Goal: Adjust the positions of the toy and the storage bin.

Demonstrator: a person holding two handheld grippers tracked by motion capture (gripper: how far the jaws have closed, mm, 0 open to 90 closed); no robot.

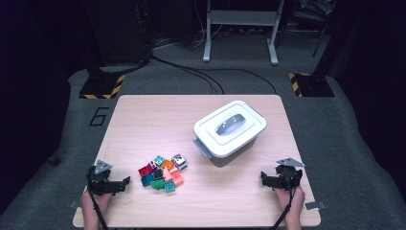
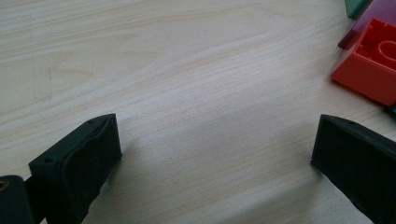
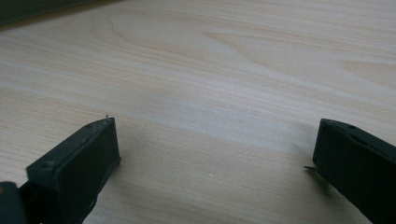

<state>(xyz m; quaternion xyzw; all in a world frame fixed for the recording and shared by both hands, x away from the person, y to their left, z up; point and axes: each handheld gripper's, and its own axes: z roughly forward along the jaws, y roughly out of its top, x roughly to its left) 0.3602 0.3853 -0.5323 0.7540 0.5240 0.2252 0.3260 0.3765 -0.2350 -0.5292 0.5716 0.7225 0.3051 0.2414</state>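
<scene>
Near edge, high view: two hands on the table [image 1: 143, 110], one gripper each. Left gripper [image 1: 125, 182] at near-left, resting low on the wood, tips aimed right toward the bricks. Right gripper [image 1: 262, 178] at near-right, tips aimed left, also low on the table. Grey three-cornered plate on top of each; cable runs back along each forearm.

Left gripper view: left gripper [image 2: 215, 140] has jaws spread wide, nothing between them, bare pale wood w/ grain under the gap. Red brick [image 2: 369, 65] at upper right, ahead of the right-hand jaw, apart from it; its open underside faces up. A dark purple brick [image 2: 380, 11] lies just behind it, touching.

Right gripper view: right gripper [image 3: 215, 140] has jaws wide apart too, holding nothing, plain wood below and ahead.

Mid table, high view: pile of toy bricks [image 1: 162, 173] sits left of centre, between the grippers but much nearer the left one, just beyond its tips. Colours: red, dark purple, teal, green, orange, pink, one grey/white. Bricks bunched close, many touching.

Farther, right of centre: white lidded storage box [image 1: 230, 133], set at an angle to the table edges, lid on, grey handle flat in the lid top, grey latch on the near-left end. Near the bricks but apart from them.

Beyond the table: grey floor, black cables, yellow-black striped base plates left and right, legs of a grey stand.
</scene>
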